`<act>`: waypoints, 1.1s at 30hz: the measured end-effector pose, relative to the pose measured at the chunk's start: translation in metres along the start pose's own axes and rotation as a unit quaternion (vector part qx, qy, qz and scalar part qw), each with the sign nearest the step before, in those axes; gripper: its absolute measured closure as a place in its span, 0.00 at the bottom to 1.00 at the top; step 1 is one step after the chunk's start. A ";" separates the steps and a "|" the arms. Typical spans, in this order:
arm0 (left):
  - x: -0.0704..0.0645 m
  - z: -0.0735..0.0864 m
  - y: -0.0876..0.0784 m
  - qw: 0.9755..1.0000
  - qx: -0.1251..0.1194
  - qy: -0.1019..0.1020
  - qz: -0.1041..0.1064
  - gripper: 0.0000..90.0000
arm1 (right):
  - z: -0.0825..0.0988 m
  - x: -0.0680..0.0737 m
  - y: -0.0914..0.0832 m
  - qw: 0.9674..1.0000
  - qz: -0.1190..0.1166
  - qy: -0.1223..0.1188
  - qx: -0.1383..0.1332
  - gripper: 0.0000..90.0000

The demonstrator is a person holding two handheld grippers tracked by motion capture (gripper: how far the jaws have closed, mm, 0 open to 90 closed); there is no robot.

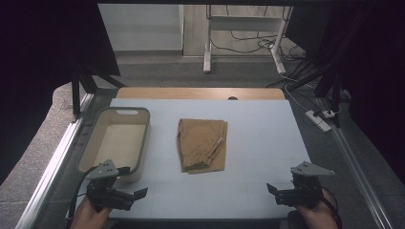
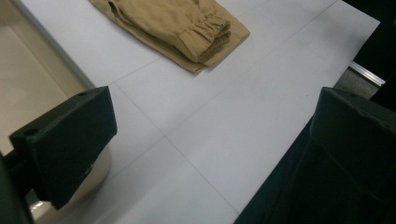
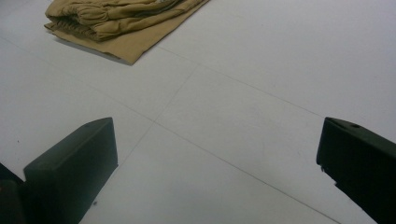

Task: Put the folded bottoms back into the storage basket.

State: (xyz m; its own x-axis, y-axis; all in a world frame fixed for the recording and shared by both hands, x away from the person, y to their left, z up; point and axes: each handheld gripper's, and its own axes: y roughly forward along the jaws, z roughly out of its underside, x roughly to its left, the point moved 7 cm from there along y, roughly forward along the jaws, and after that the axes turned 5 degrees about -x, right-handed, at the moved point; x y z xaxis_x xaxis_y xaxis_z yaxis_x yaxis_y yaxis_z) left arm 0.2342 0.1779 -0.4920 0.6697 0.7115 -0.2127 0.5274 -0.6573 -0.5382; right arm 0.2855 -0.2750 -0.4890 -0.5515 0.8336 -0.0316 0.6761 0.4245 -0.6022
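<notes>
A folded tan garment [image 1: 202,144] lies in the middle of the white table [image 1: 258,133], its elastic hem toward me. Its gathered cuff edge appears in the left gripper view [image 2: 187,28] and its folded layers in the right gripper view [image 3: 116,21]. My left gripper [image 1: 138,194] hovers at the near left corner, just in front of the bin, jaws wide apart and empty [image 2: 210,140]. At the near right my right gripper [image 1: 273,192] is also open with nothing in it [image 3: 215,158]. Both stand well short of the garment.
An empty beige bin [image 1: 116,142] stands on the table's left side; its wall [image 2: 28,88] is close beside my left jaw. Beyond the table's wooden far edge [image 1: 200,93] are a floor, a white desk frame [image 1: 243,43] and cables [image 1: 305,71].
</notes>
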 end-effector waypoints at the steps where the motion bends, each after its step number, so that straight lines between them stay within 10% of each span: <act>1: 0.000 -0.001 0.002 1.000 0.002 0.002 0.000 0.00 | 0.000 0.000 0.000 1.000 0.000 0.000 0.001 0.00; 33: 0.002 -0.030 0.064 0.999 0.030 0.023 -0.015 0.00 | 0.000 0.000 0.001 1.000 -0.008 -0.001 0.001 0.00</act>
State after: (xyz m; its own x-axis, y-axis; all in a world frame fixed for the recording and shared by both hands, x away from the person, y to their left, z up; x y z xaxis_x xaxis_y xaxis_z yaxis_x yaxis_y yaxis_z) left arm 0.2854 0.1300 -0.5021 0.6783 0.7172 -0.1598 0.5154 -0.6195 -0.5921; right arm 0.2857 -0.2745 -0.4892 -0.5627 0.8263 -0.0238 0.6668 0.4367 -0.6038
